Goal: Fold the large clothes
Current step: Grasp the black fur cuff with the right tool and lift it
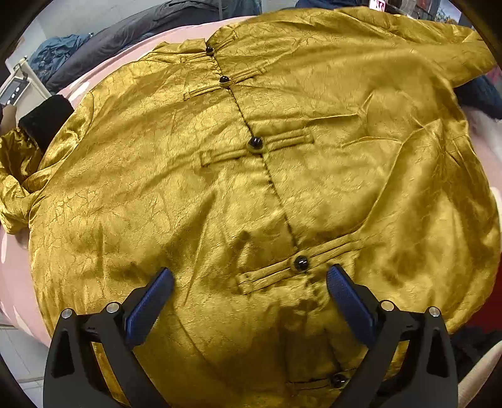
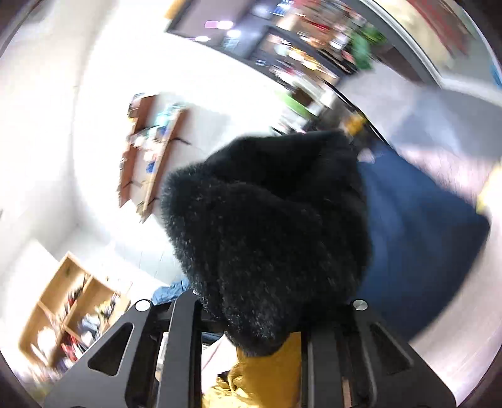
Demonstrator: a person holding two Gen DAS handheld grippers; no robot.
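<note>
Pink bed (image 1: pixel 103 67) w/ gold jacket (image 1: pixel 219 188) spread.

The black fur cuff (image 2: pixel 266 238) hides the right hand-held gripper's fingertips; the shelves (image 2: pixel 150 157) behind are blurred.

Honestly, nothing here reads as actual text. There's a small red-and-white sign (image 1: pixel 376 4) past the bench's far edge in the left wrist view, but its marks are too small and cut off to make out. The right wrist view is all motion blur, so the coloured stuff on the wall shelves (image 2: pixel 150 157) and the bright panels (image 2: pixel 219 25) up top are just smears, no letters or numbers.
</note>
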